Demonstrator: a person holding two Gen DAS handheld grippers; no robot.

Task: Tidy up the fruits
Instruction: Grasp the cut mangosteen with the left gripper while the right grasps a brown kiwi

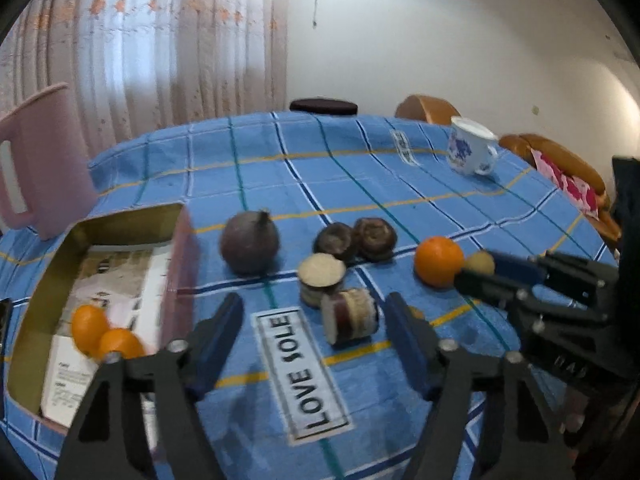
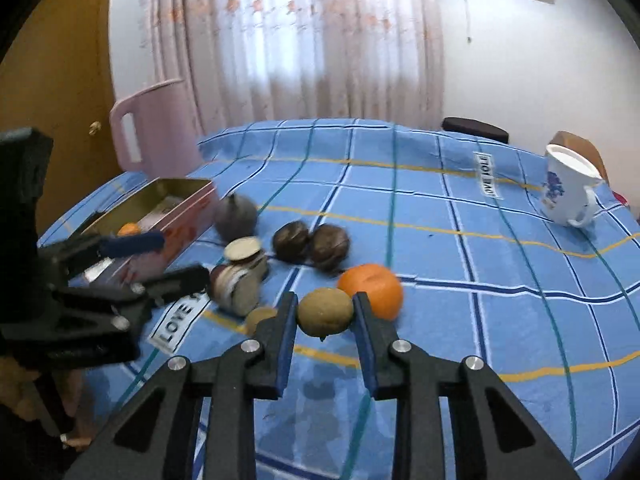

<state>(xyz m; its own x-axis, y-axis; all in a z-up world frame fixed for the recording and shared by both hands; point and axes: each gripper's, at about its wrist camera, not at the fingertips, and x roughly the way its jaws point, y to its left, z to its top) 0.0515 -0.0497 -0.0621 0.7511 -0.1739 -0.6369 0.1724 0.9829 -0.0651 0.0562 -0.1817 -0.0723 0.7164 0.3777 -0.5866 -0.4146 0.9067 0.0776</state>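
My right gripper (image 2: 323,314) is shut on a small tan round fruit (image 2: 325,312), just in front of a loose orange (image 2: 372,288). In the left wrist view the same fruit (image 1: 480,262) sits between the right gripper's fingers (image 1: 516,270), beside the orange (image 1: 439,256). My left gripper (image 1: 314,320) stands open low over the cloth. A cut cylinder piece (image 1: 350,316) lies between its fingers, near the right one, which is not pressing on it. The open tin box (image 1: 120,220) on the left holds two oranges (image 1: 84,326).
On the blue checked cloth (image 1: 360,184) lie a dark purple round fruit (image 1: 250,242), two dark brown fruits (image 1: 334,240), another cut piece (image 1: 320,276) and a second small tan fruit (image 2: 260,316). A pink pitcher (image 1: 40,168) stands far left, a patterned cup (image 1: 470,148) far right.
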